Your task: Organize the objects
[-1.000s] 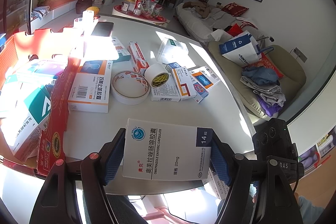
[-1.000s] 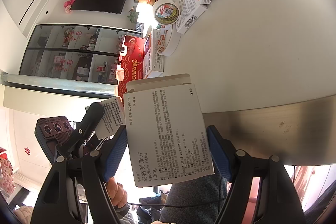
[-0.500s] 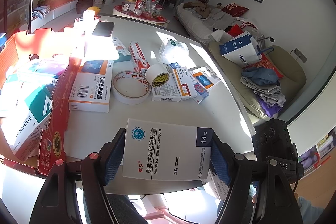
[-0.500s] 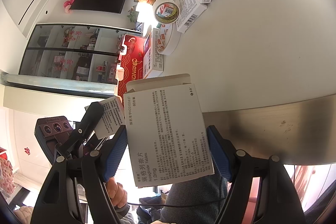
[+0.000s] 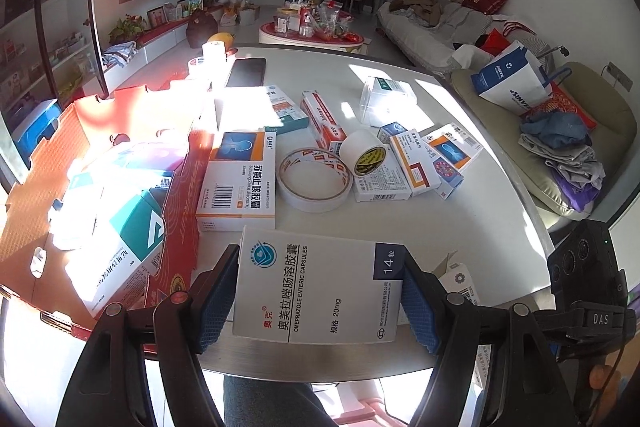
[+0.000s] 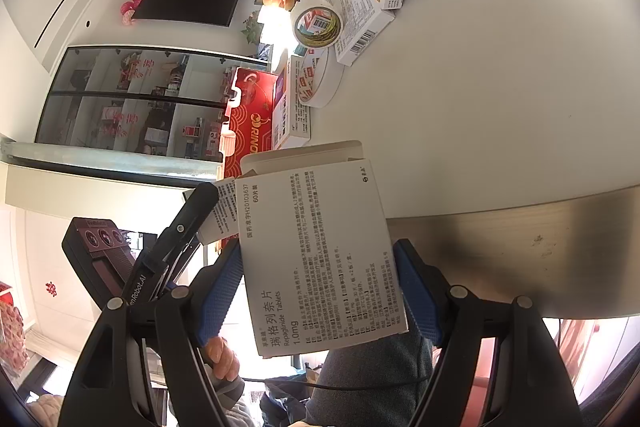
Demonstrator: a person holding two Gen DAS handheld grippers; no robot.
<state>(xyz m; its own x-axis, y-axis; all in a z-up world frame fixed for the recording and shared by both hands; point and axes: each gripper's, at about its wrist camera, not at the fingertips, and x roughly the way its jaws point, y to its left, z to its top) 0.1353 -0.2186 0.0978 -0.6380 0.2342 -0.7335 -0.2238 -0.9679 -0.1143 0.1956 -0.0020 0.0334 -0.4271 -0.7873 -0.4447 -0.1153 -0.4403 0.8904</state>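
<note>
Your left gripper is clamped on the omeprazole capsule box, both blue pads pressed to its short sides, held flat over the near edge of the white table. Your right gripper is clamped the same way on the repaglinide tablet box, its top flap open, held off the table's near edge; this view is rolled. Just left of the omeprazole box sits the red cardboard box, with several medicine boxes already inside it. Beyond, a white-and-orange medicine box lies beside the red box's wall. Next to it lies a flat roll of double-sided tape, with a narrower white tape roll touching its far side. A cluster of small medicine boxes lies to the right. Farther back rests a black phone.
</note>
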